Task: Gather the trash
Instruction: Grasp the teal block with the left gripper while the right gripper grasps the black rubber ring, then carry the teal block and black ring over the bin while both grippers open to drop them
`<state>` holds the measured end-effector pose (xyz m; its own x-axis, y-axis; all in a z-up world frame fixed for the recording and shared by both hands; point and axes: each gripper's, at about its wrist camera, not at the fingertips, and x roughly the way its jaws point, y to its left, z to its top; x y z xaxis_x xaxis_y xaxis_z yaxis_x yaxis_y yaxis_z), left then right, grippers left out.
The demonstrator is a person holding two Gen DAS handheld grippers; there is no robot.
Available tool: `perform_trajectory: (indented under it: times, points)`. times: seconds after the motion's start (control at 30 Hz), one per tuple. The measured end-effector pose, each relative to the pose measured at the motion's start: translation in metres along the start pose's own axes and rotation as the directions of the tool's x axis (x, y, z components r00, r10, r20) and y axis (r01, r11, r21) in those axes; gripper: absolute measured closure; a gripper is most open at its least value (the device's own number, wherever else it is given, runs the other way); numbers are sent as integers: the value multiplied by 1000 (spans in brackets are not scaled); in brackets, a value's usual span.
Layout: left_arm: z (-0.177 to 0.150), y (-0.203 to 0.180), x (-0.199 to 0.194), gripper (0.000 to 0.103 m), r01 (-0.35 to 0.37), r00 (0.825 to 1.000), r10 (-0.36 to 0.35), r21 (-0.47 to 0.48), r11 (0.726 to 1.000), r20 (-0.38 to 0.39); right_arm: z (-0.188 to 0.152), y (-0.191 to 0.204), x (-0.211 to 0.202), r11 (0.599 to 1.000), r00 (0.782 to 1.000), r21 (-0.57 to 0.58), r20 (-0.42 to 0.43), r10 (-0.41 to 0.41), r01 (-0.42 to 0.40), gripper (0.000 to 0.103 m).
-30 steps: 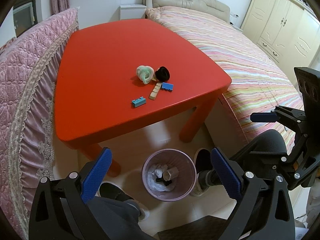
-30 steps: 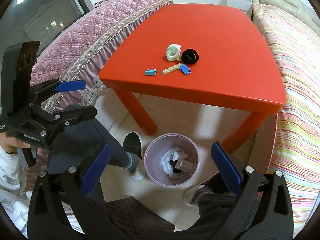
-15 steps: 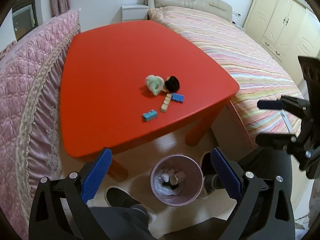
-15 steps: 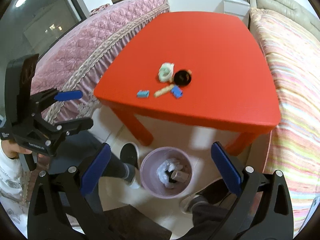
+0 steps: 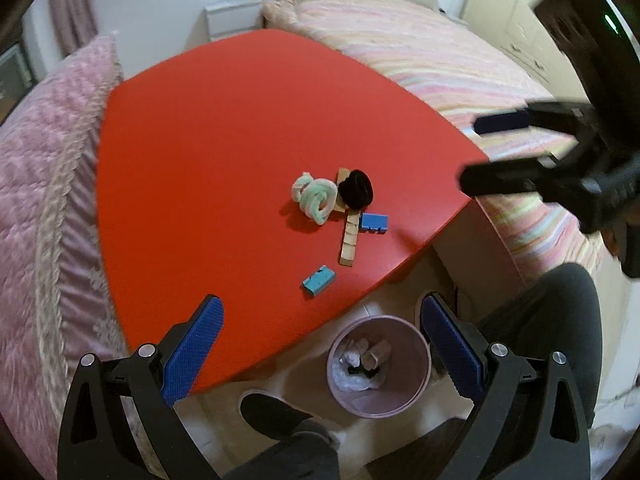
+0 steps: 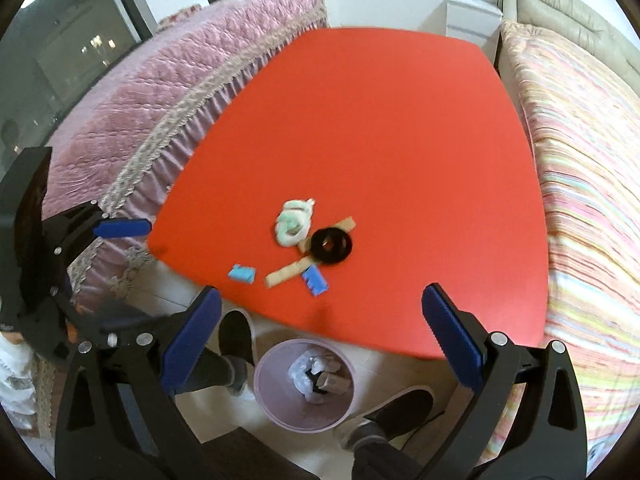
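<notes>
On the red table [image 5: 224,128] [image 6: 400,128] lies a small pile near the front edge: a pale green crumpled wad [image 5: 315,198] [image 6: 294,222], a black ring-shaped piece [image 5: 356,189] [image 6: 331,245], a tan wooden strip [image 5: 349,239] [image 6: 289,273], a dark blue block [image 5: 373,223] [image 6: 315,281] and a light blue block [image 5: 318,279] [image 6: 241,273]. A pink bin [image 5: 379,366] [image 6: 304,385] with trash inside stands on the floor below. My left gripper [image 5: 318,320] is open, above the table's near edge. My right gripper [image 6: 320,312] is open too, empty, above the front edge.
A pink quilted bed [image 5: 36,184] [image 6: 160,92] flanks one side of the table, a striped bed [image 5: 440,64] [image 6: 592,160] the other. The person's feet [image 5: 272,408] [image 6: 236,340] and legs are beside the bin. Each gripper shows in the other's view.
Both grippers have moved forward and up toward the table; the pile now lies closer and more central. The right gripper has risen high in the left view. Nothing was grasped.
</notes>
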<state>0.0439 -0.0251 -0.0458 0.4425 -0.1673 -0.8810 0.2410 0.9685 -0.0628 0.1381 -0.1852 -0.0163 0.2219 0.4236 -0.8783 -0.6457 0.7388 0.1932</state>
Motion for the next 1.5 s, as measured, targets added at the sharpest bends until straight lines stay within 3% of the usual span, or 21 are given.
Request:
perform_trajectory:
  times: [0.33,0.57,0.7,0.87,1.0,1.07,1.17,1.5]
  points:
    - [16,6,46,8,42,994,-30,111,993,-107,32,-11,67,1000,988,2,-149,-24,25,5]
    - [14,7,69,9,52,990,-32,146,988,-136,37,-11,96,1000,981,-9,-193,-10,8,8]
    - [11,9,76,28,67,988,-46,139,988,-149,36,-12,107,1000,978,-10,-209,-3,1,23]
    - [10,6,79,36,55,990,-33,152,987,-138,34,-14,112,1000,976,-4,-217,9,-10,38]
    - [11,4,79,57,28,992,-7,168,985,-126,35,-13,111,1000,979,-5,-206,10,-11,45]
    - [10,2,77,69,24,992,-2,171,985,-126,35,-13,111,1000,979,-8,-205,8,-10,60]
    - [10,0,76,86,22,991,2,175,984,-132,34,-12,111,1000,980,-19,-200,1,-5,69]
    - [13,7,72,88,-11,992,26,125,992,-120,35,-17,103,1000,985,-16,-173,-12,9,72]
